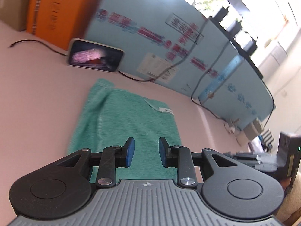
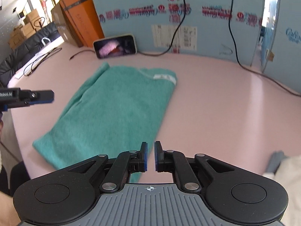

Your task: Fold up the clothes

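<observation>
A teal fuzzy garment (image 2: 116,111) lies folded into a long rectangle on the pink table (image 2: 216,109), collar and white label at its far end. It also shows in the left wrist view (image 1: 128,124). My left gripper (image 1: 146,151) hovers above the garment's near end, open and empty; its tip also shows at the left of the right wrist view (image 2: 44,98). My right gripper (image 2: 150,155) is above the garment's near right edge, jaws nearly closed with a small gap, holding nothing.
A phone (image 2: 115,46) with a lit screen leans against blue boards (image 2: 207,18) at the table's back, with black cables (image 2: 244,66) trailing over the table. An orange box (image 2: 80,17) stands at the back left. Small adapters (image 1: 250,130) lie to the right.
</observation>
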Motion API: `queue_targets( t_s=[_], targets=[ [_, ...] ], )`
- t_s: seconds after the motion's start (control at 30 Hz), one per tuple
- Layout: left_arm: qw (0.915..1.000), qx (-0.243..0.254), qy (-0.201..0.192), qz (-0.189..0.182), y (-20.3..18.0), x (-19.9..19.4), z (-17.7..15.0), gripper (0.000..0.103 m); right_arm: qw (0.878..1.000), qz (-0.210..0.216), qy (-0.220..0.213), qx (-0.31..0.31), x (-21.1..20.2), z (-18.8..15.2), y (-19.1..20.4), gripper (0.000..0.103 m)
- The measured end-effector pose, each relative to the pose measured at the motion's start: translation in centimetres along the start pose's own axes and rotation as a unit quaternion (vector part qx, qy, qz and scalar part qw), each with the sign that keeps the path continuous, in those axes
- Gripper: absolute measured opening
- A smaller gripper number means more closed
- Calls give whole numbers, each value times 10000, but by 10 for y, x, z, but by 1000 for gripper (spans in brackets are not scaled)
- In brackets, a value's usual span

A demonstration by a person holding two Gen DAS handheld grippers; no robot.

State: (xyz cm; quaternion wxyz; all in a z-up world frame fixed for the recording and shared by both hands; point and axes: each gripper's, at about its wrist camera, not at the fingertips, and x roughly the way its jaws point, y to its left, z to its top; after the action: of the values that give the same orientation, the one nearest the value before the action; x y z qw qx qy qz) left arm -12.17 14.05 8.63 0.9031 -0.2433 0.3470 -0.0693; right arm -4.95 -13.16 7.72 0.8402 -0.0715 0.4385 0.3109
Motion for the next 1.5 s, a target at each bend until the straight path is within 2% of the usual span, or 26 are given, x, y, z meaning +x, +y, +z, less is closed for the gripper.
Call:
queue_targets(
  t_s=[0.1,0.13,0.17,0.2,0.33,0.63,0.9,1.07,1.2,1.3,1.43,1.5],
  targets=[
    [9994,293,194,-5,-4,26,7,24,9996,4,-202,171,14,16,-1,13],
    [9991,357,221,29,-4,33,11,23,9994,14,-263,234,19,20,-1,18],
    [9988,420,248,64,-3,40,15,22,9993,-13,-301,239,23,23,0,29],
    [9985,458,266,99,-2,46,19,20,9991,-40,-338,243,27,26,1,33],
    [9981,465,285,297,11,69,38,15,9988,64,-360,314,38,29,3,33],
    [9963,405,274,707,39,114,66,14,9977,310,-77,598,53,28,-1,33],
    [9852,21,-12,1716,89,98,78,14,9966,211,-4,794,58,28,-13,33],
    [9820,-228,-217,1863,104,68,73,17,9970,129,-20,759,59,29,-16,33],
    [9839,-403,-333,1709,98,51,65,19,9976,65,-45,681,62,32,-18,33],
    [9893,-418,-298,1365,81,45,55,19,9976,25,-102,679,64,33,-23,33],
    [9968,-93,27,790,47,44,33,19,9966,94,-172,801,63,32,-32,33],
    [9979,88,294,562,34,45,22,27,9956,161,-163,910,60,31,-36,33]
  ],
)
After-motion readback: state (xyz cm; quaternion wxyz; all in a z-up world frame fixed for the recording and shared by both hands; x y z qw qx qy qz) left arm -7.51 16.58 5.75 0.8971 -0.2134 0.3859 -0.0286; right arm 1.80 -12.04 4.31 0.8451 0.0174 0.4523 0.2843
